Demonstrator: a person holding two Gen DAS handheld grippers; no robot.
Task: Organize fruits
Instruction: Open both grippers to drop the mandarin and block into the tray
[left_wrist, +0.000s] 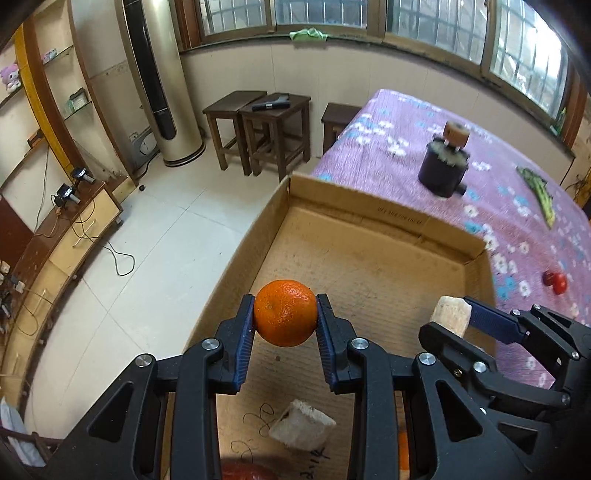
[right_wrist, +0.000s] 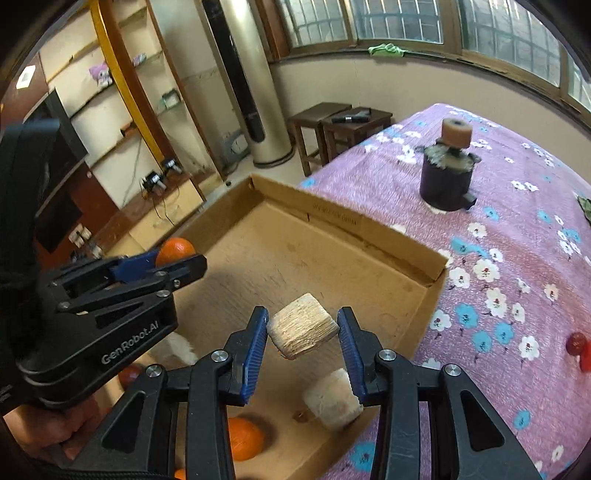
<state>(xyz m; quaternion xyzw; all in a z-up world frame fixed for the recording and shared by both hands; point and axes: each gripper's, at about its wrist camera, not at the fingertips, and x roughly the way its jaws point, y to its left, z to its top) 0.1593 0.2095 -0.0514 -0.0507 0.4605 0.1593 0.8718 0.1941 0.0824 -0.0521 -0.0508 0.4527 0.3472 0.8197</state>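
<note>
My left gripper (left_wrist: 285, 319) is shut on an orange (left_wrist: 285, 313) and holds it above the cardboard box (left_wrist: 388, 218); it also shows at the left of the right wrist view (right_wrist: 173, 254). My right gripper (right_wrist: 302, 328) is shut on a pale fibrous chunk (right_wrist: 302, 330) above the box (right_wrist: 369, 232); it shows in the left wrist view (left_wrist: 452, 314). In the box lie another pale chunk (left_wrist: 301, 428), a third pale chunk (right_wrist: 332, 398) and an orange (right_wrist: 243, 439).
The box sits at the edge of a bed with a purple flowered cover (right_wrist: 498, 258). On it stand a dark pot with a brown roll (right_wrist: 447, 173), red fruits (left_wrist: 555, 280) and a green vegetable (left_wrist: 539, 192). Wooden stools (left_wrist: 258, 129) stand beyond on the tiled floor.
</note>
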